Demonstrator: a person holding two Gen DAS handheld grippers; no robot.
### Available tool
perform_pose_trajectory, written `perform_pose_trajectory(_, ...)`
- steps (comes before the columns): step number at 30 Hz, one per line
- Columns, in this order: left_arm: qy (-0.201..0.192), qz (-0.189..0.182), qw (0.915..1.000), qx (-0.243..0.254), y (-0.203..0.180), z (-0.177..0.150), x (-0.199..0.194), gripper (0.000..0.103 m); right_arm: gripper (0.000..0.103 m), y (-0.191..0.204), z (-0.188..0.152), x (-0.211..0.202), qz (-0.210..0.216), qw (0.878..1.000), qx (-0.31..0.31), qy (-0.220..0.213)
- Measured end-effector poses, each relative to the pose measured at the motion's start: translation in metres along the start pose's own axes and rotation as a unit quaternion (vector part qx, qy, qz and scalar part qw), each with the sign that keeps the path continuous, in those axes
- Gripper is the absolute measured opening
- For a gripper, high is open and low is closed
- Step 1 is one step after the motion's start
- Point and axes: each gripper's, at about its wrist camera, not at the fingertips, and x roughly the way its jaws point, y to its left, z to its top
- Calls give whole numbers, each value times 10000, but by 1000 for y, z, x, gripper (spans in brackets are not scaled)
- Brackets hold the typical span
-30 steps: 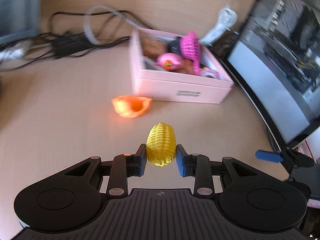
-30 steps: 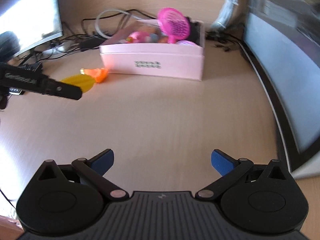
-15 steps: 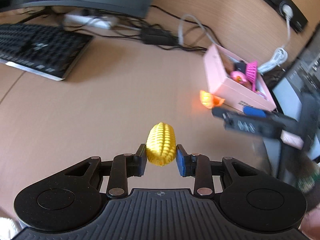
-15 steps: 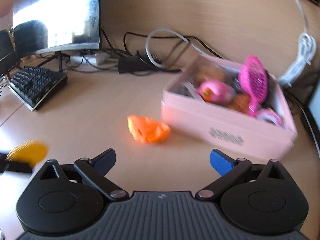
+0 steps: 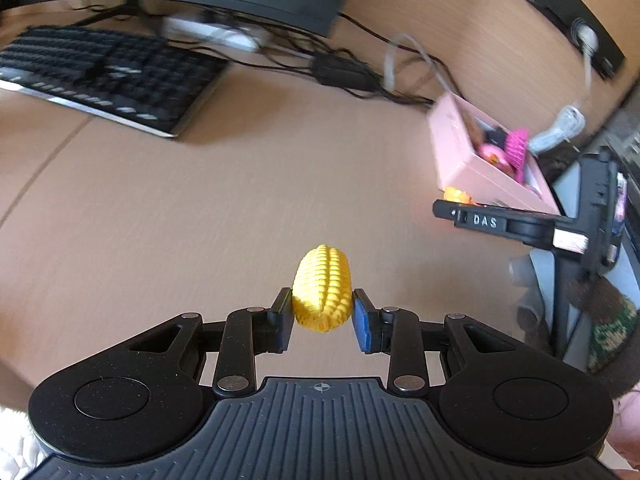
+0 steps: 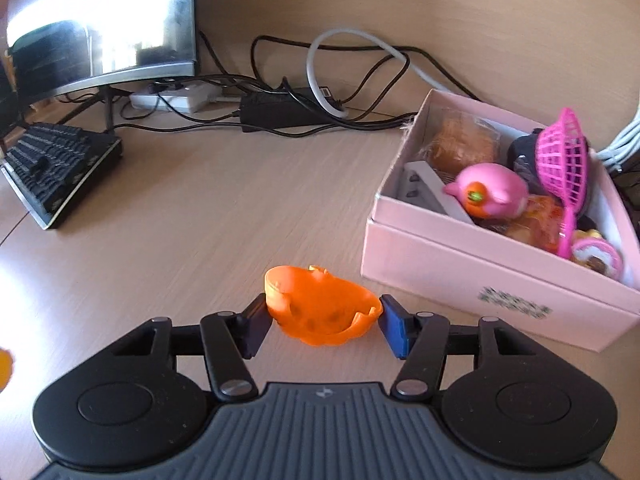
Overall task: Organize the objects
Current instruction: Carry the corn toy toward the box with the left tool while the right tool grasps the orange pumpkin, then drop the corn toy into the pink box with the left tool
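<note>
While the left gripper (image 5: 322, 314) keeps its pads pinched on the corn (image 5: 322, 289), holding it clear above the bare desk (image 5: 200, 208), its view has swung away from the pink box (image 5: 472, 160), which a second ago sat straight ahead and now lies far off to the right, with the keyboard (image 5: 104, 76) at upper left. The corn, then, is held but not yet on its way into the box.

Moving right, the bigger change is at the right gripper (image 6: 323, 322). Its jaws, spread wide a second ago over empty desk, have just been closing, and the orange toy (image 6: 320, 306) now sits between them, each pad touching or all but touching a side. The toy rests on the desk just beside the box's near left corner (image 6: 472, 280). The box already holds a pink duck (image 6: 490, 190), a pink sieve (image 6: 564, 160) and other pieces. Judging from this, both loose items are now in hand, and lifting each over the rim is what remains.
</note>
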Motion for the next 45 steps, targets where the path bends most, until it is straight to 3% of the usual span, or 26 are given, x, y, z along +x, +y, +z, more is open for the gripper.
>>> perform_pose_trajectory(7, 379, -624, 9947, 727, -48, 3, 31, 34, 58, -13, -35, -66, 59, 9996, -258, -104)
perform_pose_trajectory(14, 547, -1079, 9833, 1359, -98, 12, 58, 34, 58, -39, -66, -121, -370, 9990, -162, -215)
perform_pose_trajectory(21, -85, -1434, 9729, 1812, -152, 55, 54, 34, 58, -64, -88, -162, -893, 9951, 105, -414)
perform_pose_trajectory(27, -925, -1747, 9545, 2235, -203, 122, 29, 34, 58, -85, -107, -186, -1282, 9893, 539, -445)
perform_pose_trajectory(32, -1450, -1681, 9404, 2576, -245, 168, 29, 35, 58, -99, -120, -198, -1501, 9837, 892, -428)
perform_pose_trajectory(36, -1499, -1797, 9415, 2425, -262, 189, 47, 35, 58, -105, -127, -205, -1626, 9802, 1040, -432)
perform_pose_trajectory(40, -1458, -1637, 9496, 2242, -268, 200, 68, 35, 58, -107, -132, -209, -1766, 9775, 1062, -458)
perform_pose_trajectory(45, -1384, -1578, 9536, 2158, -267, 204, 86, 35, 58, -112, -136, -211, -1821, 9757, 1134, -437)
